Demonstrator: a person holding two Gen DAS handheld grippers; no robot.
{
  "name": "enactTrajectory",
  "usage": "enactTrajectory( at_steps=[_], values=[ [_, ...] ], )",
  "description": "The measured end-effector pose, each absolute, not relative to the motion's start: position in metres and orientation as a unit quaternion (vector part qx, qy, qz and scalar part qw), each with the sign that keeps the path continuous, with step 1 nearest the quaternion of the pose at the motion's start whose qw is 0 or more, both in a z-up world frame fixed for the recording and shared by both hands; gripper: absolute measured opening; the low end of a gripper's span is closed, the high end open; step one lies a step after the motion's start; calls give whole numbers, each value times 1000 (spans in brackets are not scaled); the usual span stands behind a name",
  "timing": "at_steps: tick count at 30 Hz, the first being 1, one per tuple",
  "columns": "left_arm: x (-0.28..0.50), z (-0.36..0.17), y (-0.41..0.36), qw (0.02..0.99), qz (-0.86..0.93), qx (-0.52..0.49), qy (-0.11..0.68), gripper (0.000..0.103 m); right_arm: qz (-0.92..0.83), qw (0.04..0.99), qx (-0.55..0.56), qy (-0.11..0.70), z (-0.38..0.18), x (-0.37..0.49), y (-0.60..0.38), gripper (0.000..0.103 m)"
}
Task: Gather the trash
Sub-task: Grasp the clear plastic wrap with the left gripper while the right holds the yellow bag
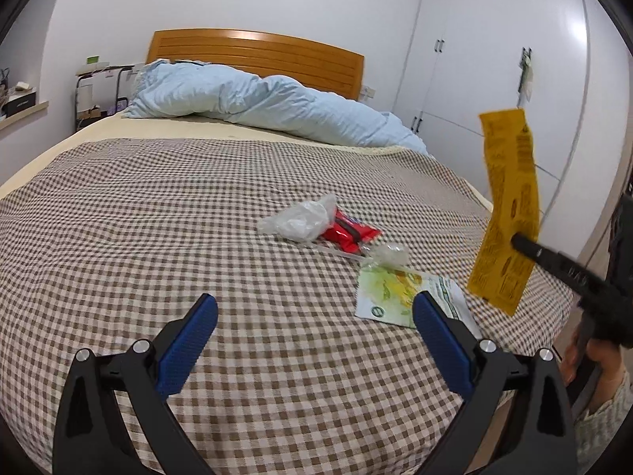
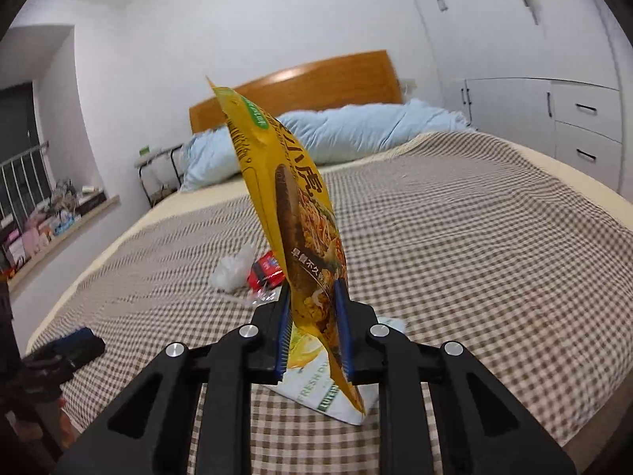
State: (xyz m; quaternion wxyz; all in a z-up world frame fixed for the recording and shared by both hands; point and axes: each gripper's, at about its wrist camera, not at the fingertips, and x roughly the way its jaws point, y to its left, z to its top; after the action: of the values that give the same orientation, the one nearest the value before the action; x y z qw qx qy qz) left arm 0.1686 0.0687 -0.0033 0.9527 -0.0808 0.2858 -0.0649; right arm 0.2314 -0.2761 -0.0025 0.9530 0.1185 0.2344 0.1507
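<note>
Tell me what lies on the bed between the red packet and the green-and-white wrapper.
A small crumpled clear plastic piece lies between the red packet and the green-and-white wrapper, seen in the left wrist view.

Your yellow wrapper [image 2: 300, 213] shows a brown noodle picture and a green badge. The bed cover [image 1: 158, 206] is brown-and-white check. On it: a red packet [image 1: 348, 233], a clear white bag [image 1: 300, 219], a green-yellow-white pouch [image 1: 391, 289]. Pale blue duvet [image 1: 253, 99], orange-wood headboard [image 1: 257, 51], blue pads [image 1: 186, 340].
</note>
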Motion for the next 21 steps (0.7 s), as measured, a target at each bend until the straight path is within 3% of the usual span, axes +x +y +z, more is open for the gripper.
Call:
enactTrajectory(
  at_steps=[10, 21],
  values=[
    [190, -13, 34, 946, -85, -54, 310, 96, 150, 947, 198, 202, -18, 237, -329, 14],
    [273, -3, 11, 933, -44, 51, 353, 96, 135, 939, 260, 181, -19, 260, -379, 10]
  ],
)
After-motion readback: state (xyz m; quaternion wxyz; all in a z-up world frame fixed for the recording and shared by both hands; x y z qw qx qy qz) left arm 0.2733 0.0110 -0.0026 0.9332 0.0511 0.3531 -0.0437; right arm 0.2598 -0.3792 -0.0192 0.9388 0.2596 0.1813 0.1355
